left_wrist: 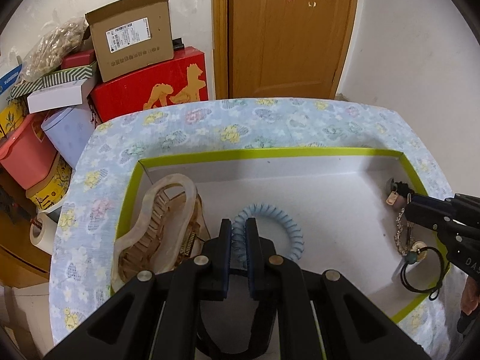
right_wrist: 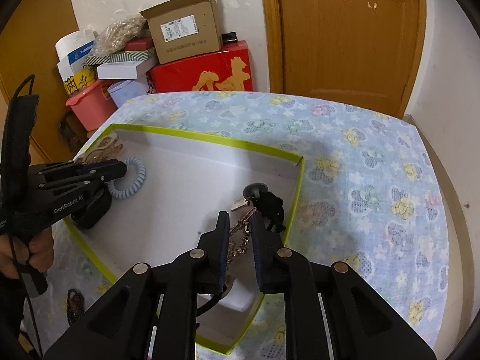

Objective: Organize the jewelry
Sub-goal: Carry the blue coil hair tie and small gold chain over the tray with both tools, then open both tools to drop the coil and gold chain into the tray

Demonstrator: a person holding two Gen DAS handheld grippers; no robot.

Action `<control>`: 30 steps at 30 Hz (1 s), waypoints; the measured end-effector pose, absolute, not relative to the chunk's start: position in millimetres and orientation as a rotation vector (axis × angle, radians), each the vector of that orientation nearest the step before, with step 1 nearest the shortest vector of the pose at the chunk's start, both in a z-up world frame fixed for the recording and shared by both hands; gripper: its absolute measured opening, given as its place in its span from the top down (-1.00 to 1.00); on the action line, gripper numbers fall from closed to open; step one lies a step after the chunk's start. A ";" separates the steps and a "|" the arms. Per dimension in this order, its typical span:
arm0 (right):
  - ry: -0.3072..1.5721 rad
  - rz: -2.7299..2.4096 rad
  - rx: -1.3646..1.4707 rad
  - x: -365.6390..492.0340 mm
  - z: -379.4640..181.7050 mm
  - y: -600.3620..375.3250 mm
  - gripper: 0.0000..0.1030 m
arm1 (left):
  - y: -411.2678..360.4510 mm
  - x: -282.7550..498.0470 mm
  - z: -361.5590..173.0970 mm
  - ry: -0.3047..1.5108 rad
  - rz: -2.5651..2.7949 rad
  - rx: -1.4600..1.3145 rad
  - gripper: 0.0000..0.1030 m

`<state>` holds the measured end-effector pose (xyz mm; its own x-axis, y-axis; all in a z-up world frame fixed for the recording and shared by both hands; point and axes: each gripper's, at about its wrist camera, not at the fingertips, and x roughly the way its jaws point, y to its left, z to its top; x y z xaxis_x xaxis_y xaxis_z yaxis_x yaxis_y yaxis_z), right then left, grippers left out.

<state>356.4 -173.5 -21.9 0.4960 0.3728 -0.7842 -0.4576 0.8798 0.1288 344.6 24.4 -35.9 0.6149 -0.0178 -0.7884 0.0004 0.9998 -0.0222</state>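
Observation:
A white box with a green rim (left_wrist: 270, 151) (right_wrist: 210, 141) lies on the flowered tablecloth. My left gripper (left_wrist: 239, 222) (right_wrist: 121, 169) is down inside it, shut on a light blue spiral hair tie (left_wrist: 279, 219) (right_wrist: 135, 180). Beside it lies a big translucent claw clip (left_wrist: 168, 225) (right_wrist: 105, 147). At the box's right wall my right gripper (right_wrist: 240, 220) (left_wrist: 412, 207) stands open, a gold chain (right_wrist: 238, 241) (left_wrist: 400, 234) lying loose between its fingers. A black hair ornament (right_wrist: 271, 207) and a black elastic with a bead (left_wrist: 420, 270) rest nearby.
A dark beaded bracelet (right_wrist: 73, 303) lies on the tablecloth (right_wrist: 375, 180) outside the box, at its near left. Stacked cartons, a red box (left_wrist: 150, 90) and a pink tub (left_wrist: 24, 153) crowd the back left. A wooden door (left_wrist: 288, 33) stands behind the table.

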 end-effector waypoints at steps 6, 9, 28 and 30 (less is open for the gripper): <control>0.892 0.515 -0.112 346.9 -14.6 -174.3 0.25 | 25.1 345.3 -35.4 0.909 -0.020 -0.032 0.80; 0.875 0.514 -0.117 340.0 -8.4 -175.9 0.25 | 23.1 342.4 -31.8 0.903 -0.026 -0.019 0.79; 0.811 0.528 -0.075 222.1 25.1 -201.2 0.24 | 13.9 239.7 18.8 0.812 -0.046 -0.051 0.58; 0.812 0.524 -0.073 207.2 25.4 -204.2 0.24 | 12.3 222.7 21.7 0.805 -0.044 -0.053 0.58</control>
